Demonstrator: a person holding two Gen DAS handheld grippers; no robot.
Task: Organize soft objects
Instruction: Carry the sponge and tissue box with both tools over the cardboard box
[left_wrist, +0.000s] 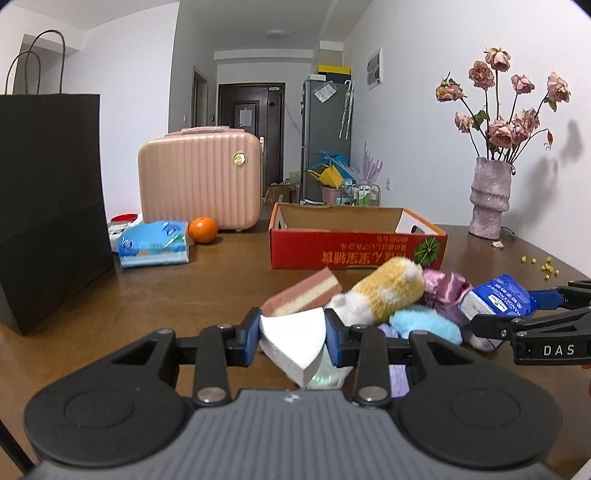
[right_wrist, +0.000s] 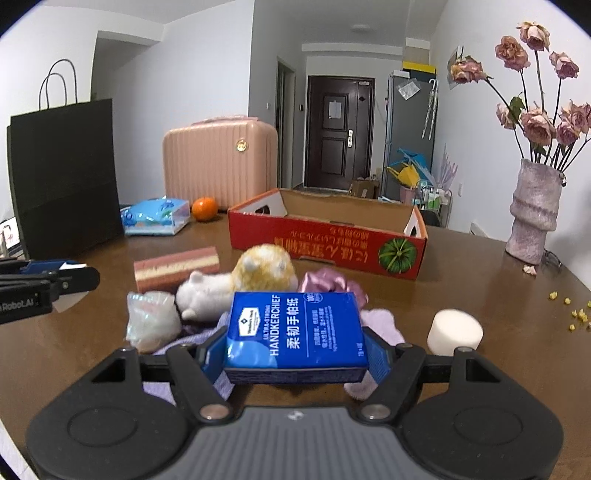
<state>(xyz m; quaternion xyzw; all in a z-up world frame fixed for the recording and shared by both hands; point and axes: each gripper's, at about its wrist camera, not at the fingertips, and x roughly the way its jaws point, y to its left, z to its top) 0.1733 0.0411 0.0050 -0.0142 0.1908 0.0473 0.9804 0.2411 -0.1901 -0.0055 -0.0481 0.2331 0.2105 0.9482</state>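
My left gripper (left_wrist: 292, 334) is shut on a white wedge-shaped sponge (left_wrist: 295, 339), held above the brown table. My right gripper (right_wrist: 295, 350) is shut on a blue handkerchief tissue pack (right_wrist: 295, 332); it also shows in the left wrist view (left_wrist: 496, 301). A pile of soft things lies ahead: a yellow-and-white plush (right_wrist: 258, 273), a pink striped sponge (right_wrist: 175, 267), a purple satin scrunchie (right_wrist: 328, 282), a light blue fuzzy piece (left_wrist: 424, 323) and a lilac cloth (right_wrist: 380, 321). The open red cardboard box (right_wrist: 325, 243) stands behind the pile.
A white foam cylinder (right_wrist: 454, 332) sits at the right. A black paper bag (left_wrist: 48, 206), a pink suitcase (left_wrist: 199, 177), a blue tissue pack (left_wrist: 153, 243) and an orange (left_wrist: 202, 229) stand at the left back. A vase of dried roses (right_wrist: 533, 210) is at the right.
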